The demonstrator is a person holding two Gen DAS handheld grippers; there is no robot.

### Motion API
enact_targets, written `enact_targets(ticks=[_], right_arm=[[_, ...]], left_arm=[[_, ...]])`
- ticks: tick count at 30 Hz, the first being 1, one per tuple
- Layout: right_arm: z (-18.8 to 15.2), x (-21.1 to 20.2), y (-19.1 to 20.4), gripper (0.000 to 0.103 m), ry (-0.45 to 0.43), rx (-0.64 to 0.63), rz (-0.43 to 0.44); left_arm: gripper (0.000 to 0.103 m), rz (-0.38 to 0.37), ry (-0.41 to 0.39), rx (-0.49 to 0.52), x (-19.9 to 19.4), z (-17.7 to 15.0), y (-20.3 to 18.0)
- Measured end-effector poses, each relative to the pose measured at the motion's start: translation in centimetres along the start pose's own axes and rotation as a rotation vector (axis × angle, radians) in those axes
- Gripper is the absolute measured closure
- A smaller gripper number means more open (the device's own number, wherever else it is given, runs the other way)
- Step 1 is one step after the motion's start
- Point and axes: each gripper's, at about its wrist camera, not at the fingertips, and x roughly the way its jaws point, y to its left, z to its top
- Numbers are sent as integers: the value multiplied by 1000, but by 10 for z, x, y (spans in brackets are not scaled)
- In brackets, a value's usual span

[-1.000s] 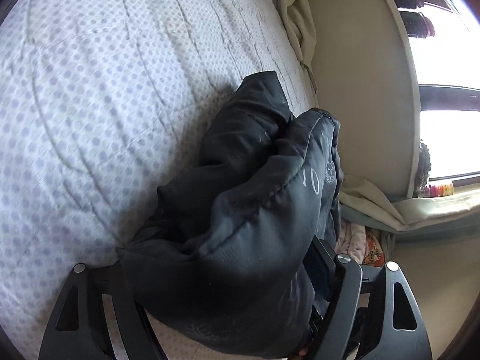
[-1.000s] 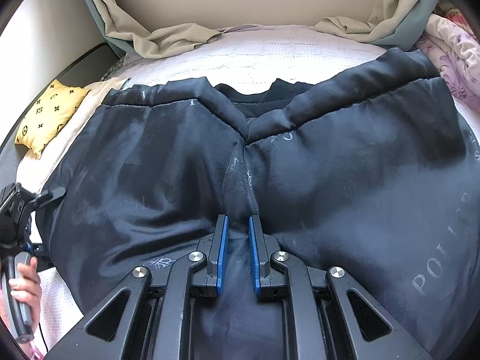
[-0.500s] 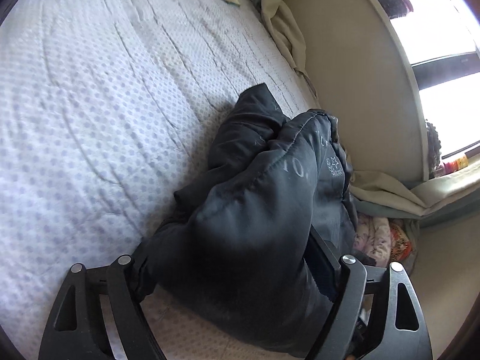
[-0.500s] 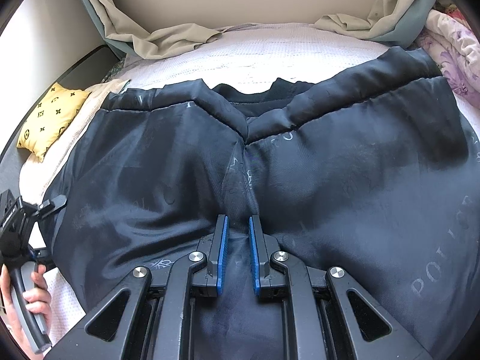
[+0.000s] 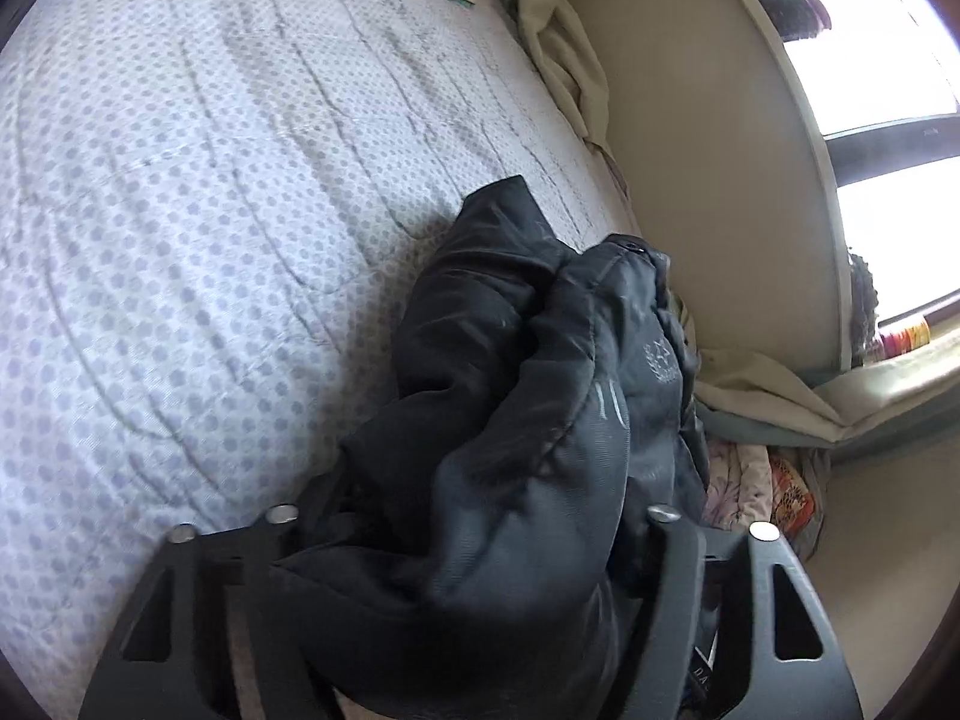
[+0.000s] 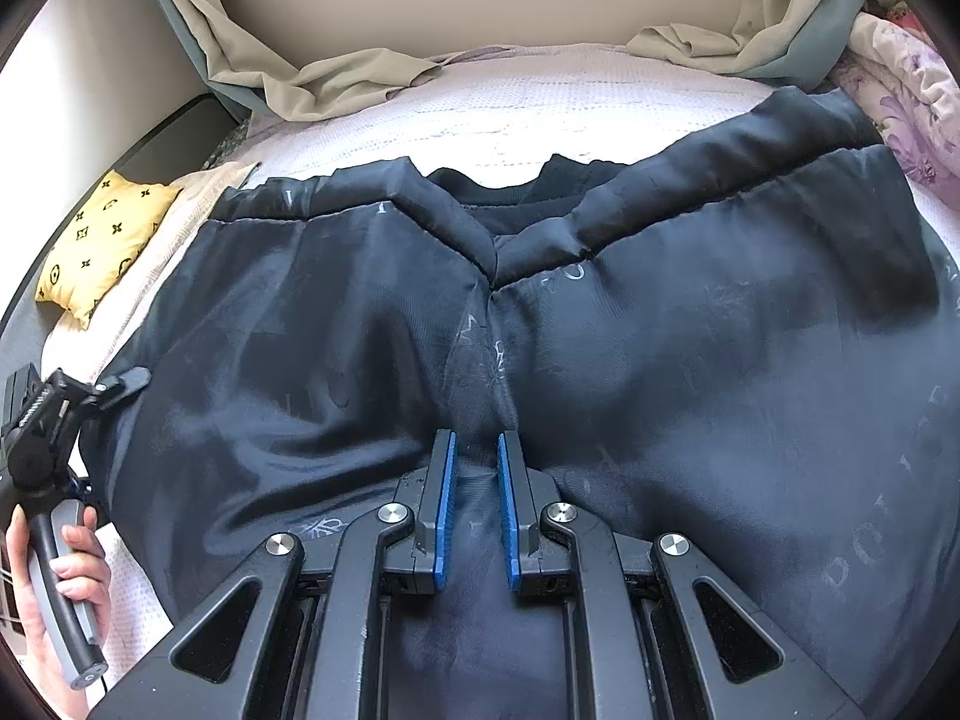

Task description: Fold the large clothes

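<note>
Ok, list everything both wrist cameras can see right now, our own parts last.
jacket: one, dark navy, spread on the bed
bed cover: one, white with grey dots, under the jacket
cushion: one, yellow with black pattern, bed's left edge
curtains: beige and grey-green, along the far wall
floral quilt: one, purple-white, far right
left gripper: black, jaws just closing around bunched jacket
right gripper: black, blue pads, shut on jacket
hand: one, on left gripper's handle
</note>
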Motion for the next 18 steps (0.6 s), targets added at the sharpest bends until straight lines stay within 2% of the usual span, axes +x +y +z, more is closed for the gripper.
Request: enact_targets(ticks=[1,4,8,10,18], right_arm=[[1,-1,1,96,3,-1,-3],[7,-13,11,94,-18,-16,-25],[14,-34,26,94,-128,-59,-94],[17,-37,31,94,-153,-79,-109],[9,9,15,97,-43,-46,-83]], left_arm=[[47,-8,3,13,0,1,-1],[56,-3,-11,66,-5,2,-13],[61,25,-48,164,-13,-5,-34],[62,31,-64,201,-18,-8,-43],[65,34,-105,314,-27,-17,-67]])
